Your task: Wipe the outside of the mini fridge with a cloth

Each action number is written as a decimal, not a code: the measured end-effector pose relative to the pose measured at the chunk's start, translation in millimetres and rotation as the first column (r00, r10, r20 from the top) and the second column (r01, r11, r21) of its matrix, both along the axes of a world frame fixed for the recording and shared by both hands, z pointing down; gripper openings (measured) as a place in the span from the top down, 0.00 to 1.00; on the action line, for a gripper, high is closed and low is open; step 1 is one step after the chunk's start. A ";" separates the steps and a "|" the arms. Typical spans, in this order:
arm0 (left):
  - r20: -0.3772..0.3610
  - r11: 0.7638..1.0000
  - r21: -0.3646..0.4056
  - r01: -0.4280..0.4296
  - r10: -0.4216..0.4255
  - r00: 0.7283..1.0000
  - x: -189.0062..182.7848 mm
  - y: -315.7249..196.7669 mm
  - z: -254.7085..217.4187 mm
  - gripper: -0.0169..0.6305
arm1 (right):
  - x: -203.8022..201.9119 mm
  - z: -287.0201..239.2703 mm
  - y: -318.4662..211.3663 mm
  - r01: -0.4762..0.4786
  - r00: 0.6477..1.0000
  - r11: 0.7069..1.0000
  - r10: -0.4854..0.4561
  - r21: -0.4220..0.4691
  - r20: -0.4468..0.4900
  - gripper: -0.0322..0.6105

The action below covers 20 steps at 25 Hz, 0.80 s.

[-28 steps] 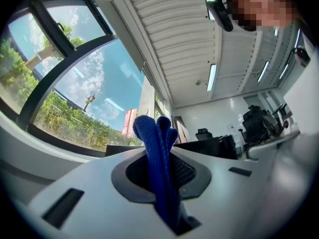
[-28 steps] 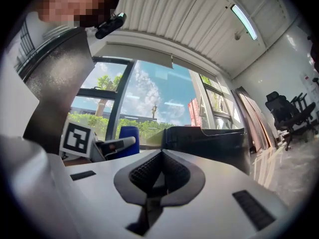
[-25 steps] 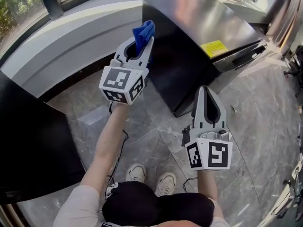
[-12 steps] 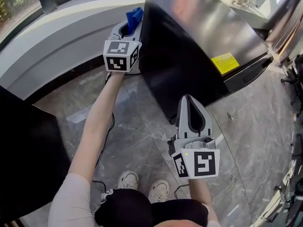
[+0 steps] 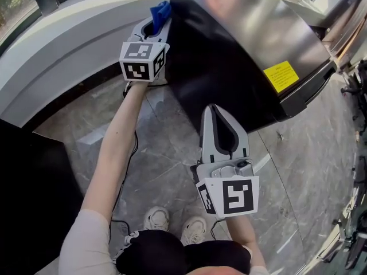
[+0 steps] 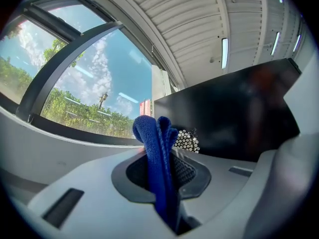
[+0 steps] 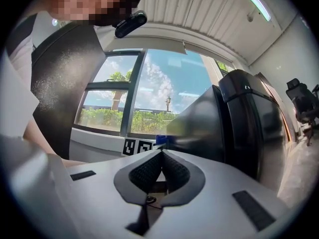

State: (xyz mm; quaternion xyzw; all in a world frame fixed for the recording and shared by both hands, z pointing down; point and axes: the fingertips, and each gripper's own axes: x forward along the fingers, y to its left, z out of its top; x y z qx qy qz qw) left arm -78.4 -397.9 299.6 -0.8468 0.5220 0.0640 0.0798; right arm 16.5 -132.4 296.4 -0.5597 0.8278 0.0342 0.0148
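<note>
The black mini fridge (image 5: 229, 56) stands on the marble floor, with a glossy top and a yellow label (image 5: 279, 75) on its door side. My left gripper (image 5: 157, 17) is shut on a folded blue cloth (image 5: 160, 11), held right beside the fridge's left wall near its top rear corner. In the left gripper view the blue cloth (image 6: 158, 158) sticks up between the jaws, with the dark fridge wall (image 6: 234, 113) just to the right. My right gripper (image 5: 213, 110) is shut and empty, in front of the fridge's left wall. The right gripper view shows the fridge (image 7: 234, 128) ahead.
A grey curved window ledge (image 5: 69, 44) runs behind and left of the fridge. A dark cabinet (image 5: 28, 193) fills the lower left. The person's shoes (image 5: 172, 225) stand on the marble floor, where a cable (image 5: 123, 182) trails. An office chair (image 7: 301, 103) stands far right.
My left gripper carried the cloth farther back along the fridge's left wall. My right gripper drifted left and nearer to the body. The head view shifted, so the fridge appears larger.
</note>
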 end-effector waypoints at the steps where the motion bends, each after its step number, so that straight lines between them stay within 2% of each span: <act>1: 0.005 1.000 0.005 -0.002 0.002 1.000 1.6 1.8 -0.2 0.89 | 0.1 0.8 -0.5 -0.001 1.000 1.000 0.001 -0.001 -0.001 0.93; 6: -0.005 0.999 0.012 -0.037 0.037 0.999 14.6 19.8 -2.1 0.89 | 5.5 4.8 0.9 -0.015 1.000 1.000 0.015 -0.014 0.013 0.93; 16: 0.041 0.992 0.048 -0.119 0.117 0.992 56.7 96.1 -13.8 0.89 | 14.5 -9.7 24.5 -0.035 0.999 0.999 0.035 0.015 0.011 0.93; 20: -0.003 0.987 0.035 -0.156 0.156 0.988 72.1 125.2 -20.2 0.89 | 32.6 -15.0 37.4 -0.071 0.997 0.997 0.071 0.017 0.024 0.93</act>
